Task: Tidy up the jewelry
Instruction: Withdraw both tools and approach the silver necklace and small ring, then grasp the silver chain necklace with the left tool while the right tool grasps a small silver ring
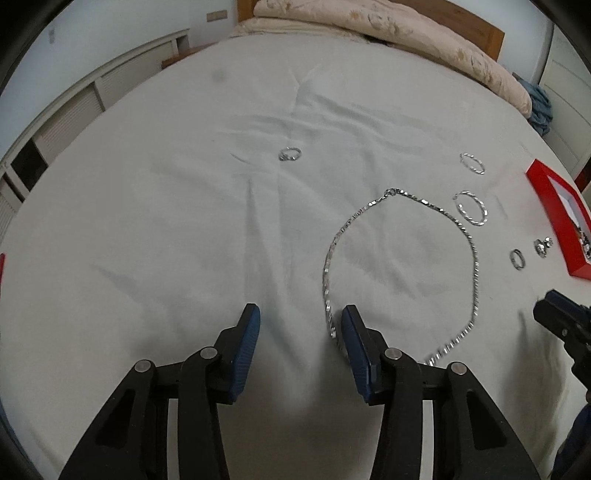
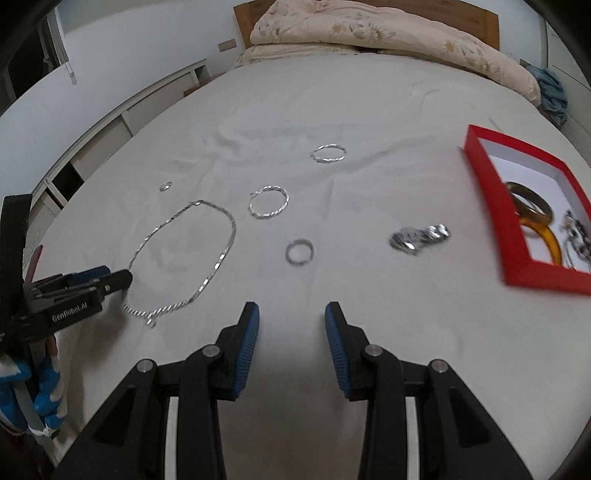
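A silver chain necklace (image 1: 474,258) (image 2: 205,283) lies in a loop on the white bedsheet. My left gripper (image 1: 301,312) (image 2: 118,280) is open low over the sheet. The chain's left side runs just inside its right finger, and the pads are not pressing it. My right gripper (image 2: 291,308) (image 1: 554,306) is open over bare sheet with nothing between its fingers. Ahead of it lie a plain ring (image 2: 297,262) (image 1: 516,258) and a small silver cluster (image 2: 421,236) (image 1: 543,245). Two twisted bangles (image 2: 266,216) (image 2: 328,160) lie beyond, and a small ring (image 1: 284,157) (image 2: 166,186) further left. The red box (image 2: 484,177) (image 1: 546,192) holds an amber bangle (image 2: 532,210).
A folded floral quilt (image 2: 369,29) lies against the wooden headboard at the far end of the bed. White cabinets (image 1: 74,103) line the left wall. A blue cloth (image 2: 552,92) sits at the far right corner. A red edge (image 2: 35,262) shows by the left gripper. A gloved hand (image 2: 40,387) holds that gripper.
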